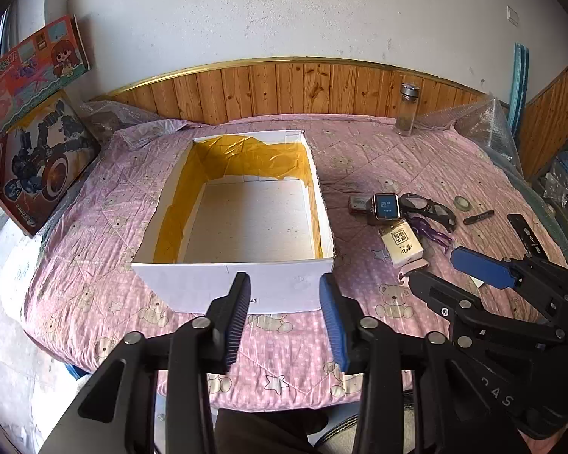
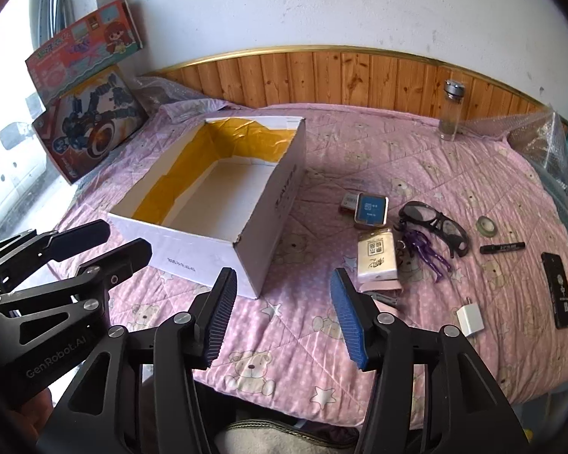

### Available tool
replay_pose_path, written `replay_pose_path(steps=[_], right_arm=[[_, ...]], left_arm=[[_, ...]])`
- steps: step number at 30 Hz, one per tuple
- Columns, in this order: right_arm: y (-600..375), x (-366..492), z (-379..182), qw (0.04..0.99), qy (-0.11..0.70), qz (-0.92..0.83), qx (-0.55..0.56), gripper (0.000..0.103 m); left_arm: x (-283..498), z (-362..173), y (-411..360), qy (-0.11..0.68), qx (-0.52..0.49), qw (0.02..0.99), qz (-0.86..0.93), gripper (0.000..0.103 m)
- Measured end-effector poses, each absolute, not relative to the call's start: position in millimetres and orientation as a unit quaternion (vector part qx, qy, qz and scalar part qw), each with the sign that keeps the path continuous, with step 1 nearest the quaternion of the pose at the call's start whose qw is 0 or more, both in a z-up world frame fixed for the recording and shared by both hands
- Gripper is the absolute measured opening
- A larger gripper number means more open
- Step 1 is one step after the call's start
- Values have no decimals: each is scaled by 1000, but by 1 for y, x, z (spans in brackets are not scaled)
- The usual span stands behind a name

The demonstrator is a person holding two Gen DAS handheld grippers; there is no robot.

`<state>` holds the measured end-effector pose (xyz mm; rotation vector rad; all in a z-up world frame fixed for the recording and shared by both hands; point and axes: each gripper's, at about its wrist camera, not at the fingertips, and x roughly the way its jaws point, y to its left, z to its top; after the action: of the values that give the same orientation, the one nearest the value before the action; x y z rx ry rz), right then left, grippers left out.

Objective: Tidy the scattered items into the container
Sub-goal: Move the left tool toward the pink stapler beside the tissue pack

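Your left gripper (image 1: 286, 295) hangs over the near edge of the pink bear-print quilt (image 1: 284, 348), its jaws spread wide and holding nothing, with the near wall of the white cardboard box (image 1: 231, 283) just beyond its tips. Your right gripper (image 2: 280, 291) is likewise wide open and empty, poised over the quilt just off the box's near right corner. The box stands open with yellow paper lining its inner walls, and nothing lies on its white floor. To the right of the box lies the scattered cluster: a tissue pack (image 2: 376, 257) nearest your right gripper's blue finger, a smartwatch (image 2: 371, 210) propped behind it against a small flat packet (image 2: 347, 201), dark-framed glasses (image 2: 435, 223), and a purple keyring charm (image 2: 426, 251) between the glasses and the tissue pack. Further right are a roll of clear tape (image 2: 486, 225), a black marker (image 2: 503, 246), a black remote (image 2: 558, 289) and a white charger plug (image 2: 469, 319). A glass bottle (image 2: 450, 111) stands upright near the wooden headboard (image 2: 322, 75), and two toy boxes (image 2: 91, 121) lean by the window on the left.
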<state>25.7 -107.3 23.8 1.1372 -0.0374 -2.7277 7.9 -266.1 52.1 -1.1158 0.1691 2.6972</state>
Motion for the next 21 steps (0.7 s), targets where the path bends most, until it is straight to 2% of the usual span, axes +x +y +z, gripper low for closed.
replay_pose_path(steps=[10,21], right_arm=[[-49,5,-14,52,-78,-904,417,58],[53,6,-63,-36,-140,-884,445,58]], left_arm=[[-13,29,-239,69,-411,133,899,60],[-35,-14,-168,70,-456,221,859,64]])
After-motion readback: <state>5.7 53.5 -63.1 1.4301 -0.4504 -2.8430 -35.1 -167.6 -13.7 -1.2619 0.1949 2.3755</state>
